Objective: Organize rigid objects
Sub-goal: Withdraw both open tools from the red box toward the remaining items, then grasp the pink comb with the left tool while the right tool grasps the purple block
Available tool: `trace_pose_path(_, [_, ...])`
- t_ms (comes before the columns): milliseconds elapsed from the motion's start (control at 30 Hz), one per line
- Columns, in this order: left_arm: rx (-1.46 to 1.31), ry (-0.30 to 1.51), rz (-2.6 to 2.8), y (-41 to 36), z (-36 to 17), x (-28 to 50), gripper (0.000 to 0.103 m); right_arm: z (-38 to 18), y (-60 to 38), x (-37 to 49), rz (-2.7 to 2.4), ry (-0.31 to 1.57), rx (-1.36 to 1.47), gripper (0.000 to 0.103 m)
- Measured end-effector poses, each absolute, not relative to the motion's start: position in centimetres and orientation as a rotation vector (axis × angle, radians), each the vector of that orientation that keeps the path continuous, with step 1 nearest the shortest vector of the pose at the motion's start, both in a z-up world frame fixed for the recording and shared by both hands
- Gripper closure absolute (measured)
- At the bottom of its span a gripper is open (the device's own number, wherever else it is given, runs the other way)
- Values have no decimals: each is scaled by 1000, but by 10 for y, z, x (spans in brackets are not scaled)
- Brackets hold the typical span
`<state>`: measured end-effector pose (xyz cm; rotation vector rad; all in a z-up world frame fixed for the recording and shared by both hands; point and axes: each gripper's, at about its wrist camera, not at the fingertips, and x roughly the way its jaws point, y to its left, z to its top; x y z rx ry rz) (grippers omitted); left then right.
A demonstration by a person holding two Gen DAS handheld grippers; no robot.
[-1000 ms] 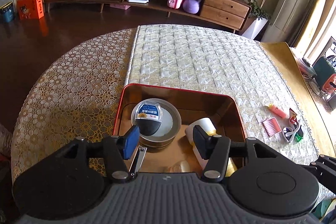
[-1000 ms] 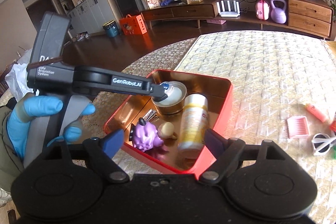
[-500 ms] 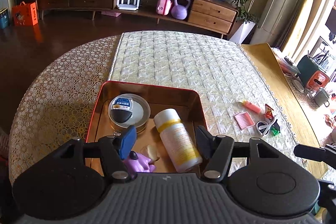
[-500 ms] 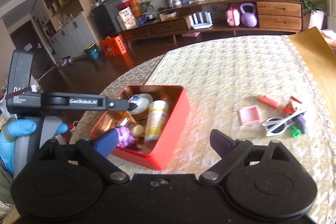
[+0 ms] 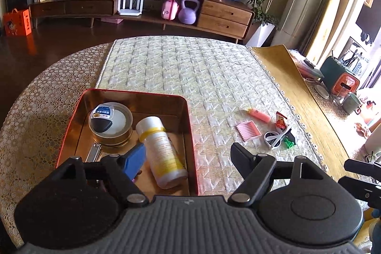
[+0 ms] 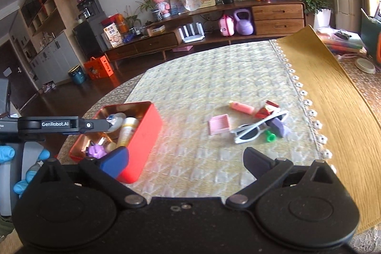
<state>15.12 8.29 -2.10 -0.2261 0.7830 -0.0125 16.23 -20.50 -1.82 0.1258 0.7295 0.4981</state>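
**Me:** Swinging both sets of jaws away from the red tin (image 6: 145, 132), I have nothing in either. My right gripper (image 6: 184, 162) stands as wide as it goes and has just been opening, with only bare cloth between its jaws. My left gripper (image 5: 188, 158) has just been opening too, wide and holding nothing, its blue pad hanging over the tin's near end.

**Partner:** What is left to sort?

**Me:** The bottle (image 5: 162, 149), the round can (image 5: 110, 120) and the purple toy (image 6: 95, 150) lie in the tin. Loose on the tabletop (image 6: 202, 77), well apart from the tin, sit the pink comb (image 6: 219, 124), the orange tube (image 6: 241, 107), the white sunglasses (image 6: 257, 129), a red packet (image 6: 264, 111), a lilac piece (image 6: 279, 126) and a small green piece (image 6: 270, 136).

**Partner:** And the danger?

**Me:** That pile is tight. The sunglasses touch the lilac piece and the packet, so I judge that wide jaws coming down could catch two things or knock the green piece toward the lace edge. The comb lies flat; my pads may slide over it. My left hand (image 6: 23, 168) is close by, so crossing paths could bump the tin.
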Motion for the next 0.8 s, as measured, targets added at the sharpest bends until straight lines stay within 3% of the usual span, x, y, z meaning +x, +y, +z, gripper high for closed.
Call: trace_pose_path(800, [-29, 860, -177, -19, -62, 233, 21, -57, -276, 233, 377, 776, 22, 3])
